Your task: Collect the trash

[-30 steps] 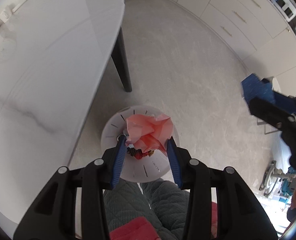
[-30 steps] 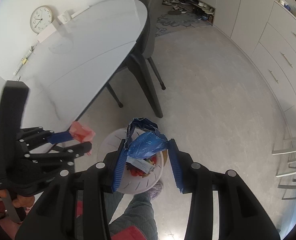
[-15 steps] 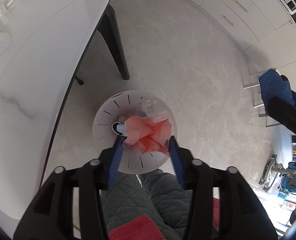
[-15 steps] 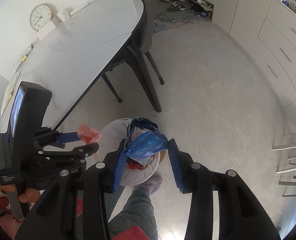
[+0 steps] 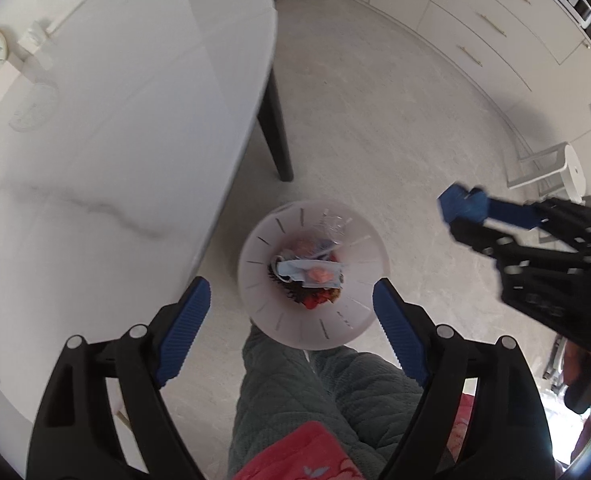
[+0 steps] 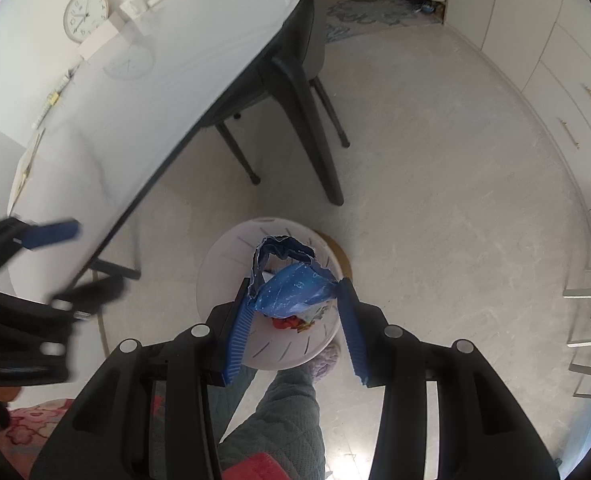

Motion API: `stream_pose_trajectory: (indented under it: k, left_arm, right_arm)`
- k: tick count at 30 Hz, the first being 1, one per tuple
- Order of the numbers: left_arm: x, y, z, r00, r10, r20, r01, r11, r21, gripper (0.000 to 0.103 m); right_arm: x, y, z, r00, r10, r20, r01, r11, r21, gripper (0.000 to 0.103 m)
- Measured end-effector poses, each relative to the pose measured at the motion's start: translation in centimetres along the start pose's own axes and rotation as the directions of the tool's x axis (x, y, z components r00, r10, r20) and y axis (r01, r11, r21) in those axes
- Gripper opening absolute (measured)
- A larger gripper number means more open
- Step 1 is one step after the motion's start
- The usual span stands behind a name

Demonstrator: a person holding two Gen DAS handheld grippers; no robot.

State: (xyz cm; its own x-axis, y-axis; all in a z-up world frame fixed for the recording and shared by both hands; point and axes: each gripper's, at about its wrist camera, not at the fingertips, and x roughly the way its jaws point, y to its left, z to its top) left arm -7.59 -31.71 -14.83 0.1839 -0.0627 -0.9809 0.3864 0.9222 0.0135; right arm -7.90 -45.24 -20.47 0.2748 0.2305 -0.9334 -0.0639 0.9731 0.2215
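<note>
Trash bin point(image 5: 255, 280) stands on the floor beside the tabletop point(image 5: 115, 120), directly under my left tool point(image 5: 291, 292), whose jaws have just been opening, nothing between them. My right tool point(image 6: 293, 292) is clenched on the blue wrapper point(image 6: 291, 290), right above the bin, so it is nearer for dropping.

We see table top point(image 5: 107, 128): glossy white marble-look slab, grey veining, reflective. Bin point(image 5: 365, 322): matt translucent white plastic, slotted wall. Blue wrapper point(image 6: 291, 290): crinkled shiny plastic film, speckled, torn edge. Right gripper point(image 6: 295, 320): matt black plastic frame, ribbed blue pads. Floor point(image 5: 375, 120): pale, smooth, faint mottling. Trousers point(image 5: 295, 396): quilted grey-green cloth. We note table legs point(image 6: 315, 132): matt black.
</note>
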Motion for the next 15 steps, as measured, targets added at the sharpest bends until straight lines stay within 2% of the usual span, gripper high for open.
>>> stream_pose_trajectory:
  k: [3,4,6,7,9,11,15]
  left_arm:
    - [-1.3,1.5,-0.5,0.999,0.031,0.025,-0.030,0.999,-0.027,0.080]
    - [-1.6,1.9,-0.6,0.999,0.034,0.029,-0.033,0.999,-0.036,0.080]
    - [-1.9,2.6,-0.8,0.999,0.043,0.028,-0.041,0.997,-0.061,0.080]
    - [-1.9,2.8,-0.9,0.999,0.048,0.026,-0.046,0.996,-0.070,0.080]
    - [-1.9,3.3,-1.0,0.998,0.055,0.021,-0.053,0.995,-0.090,0.080]
    - [-2.0,3.6,-1.1,0.998,0.056,0.020,-0.054,0.993,-0.105,0.080]
    - [-2.5,3.8,-1.0,0.998,0.063,0.031,-0.059,0.992,-0.116,0.080]
  right_arm:
    - [2.7,1.0,0.0,0.999,0.035,-0.035,-0.036,0.999,-0.035,0.048]
    - [3.5,1.5,-0.1,0.998,0.041,-0.049,-0.043,0.998,-0.048,0.063]
    - [5.3,2.5,-0.3,0.997,0.023,-0.078,-0.030,0.996,-0.085,0.087]
    - [5.8,2.9,-0.4,0.996,0.002,-0.087,-0.011,0.995,-0.101,0.093]
    - [6.5,3.6,-0.5,0.993,-0.050,-0.107,0.037,0.991,-0.127,0.095]
    - [6.2,3.8,-0.6,0.993,-0.059,-0.106,0.046,0.991,-0.124,0.096]
    - [3.1,3.5,-0.2,0.997,-0.069,-0.038,0.065,0.994,-0.087,0.100]
